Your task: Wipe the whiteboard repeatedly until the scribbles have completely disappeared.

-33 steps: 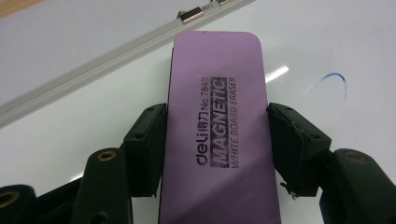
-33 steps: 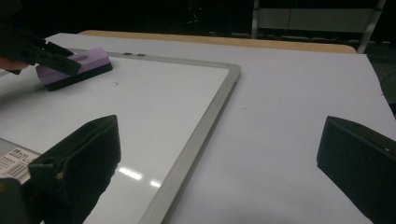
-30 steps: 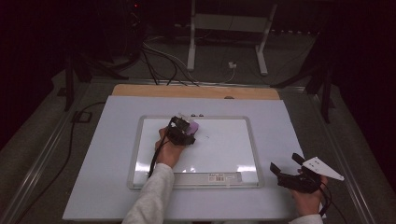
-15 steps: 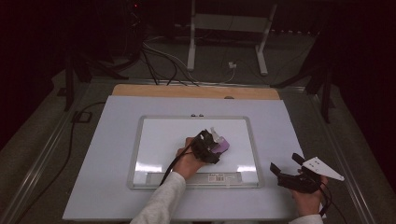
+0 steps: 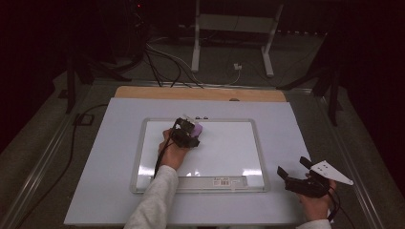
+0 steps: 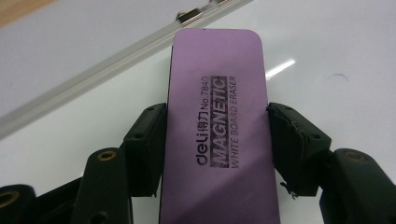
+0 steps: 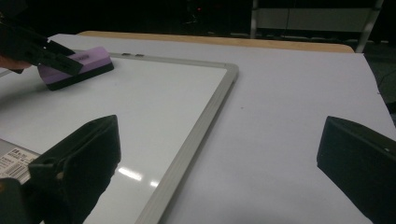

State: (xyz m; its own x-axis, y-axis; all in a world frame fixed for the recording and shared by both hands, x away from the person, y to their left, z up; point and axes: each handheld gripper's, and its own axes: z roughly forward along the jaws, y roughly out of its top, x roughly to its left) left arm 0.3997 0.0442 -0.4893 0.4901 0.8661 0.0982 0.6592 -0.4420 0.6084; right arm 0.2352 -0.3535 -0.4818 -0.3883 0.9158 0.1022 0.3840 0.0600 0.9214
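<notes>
Wiping with the purple magnetic eraser [image 6: 217,135] clamped in my left gripper [image 5: 187,135], I'd keep it flat on the whiteboard [image 5: 229,148], sweeping toward three o'clock; right gripper [image 5: 292,174] idles, jaws spread.

I'm looking at a white sheet [image 5: 305,143] covering the table, with a wooden board [image 5: 200,93] peeking out along its far edge. Beyond that, on the dark floor, a metal stand [image 5: 234,28] and a tangle of cables [image 5: 167,62].
</notes>
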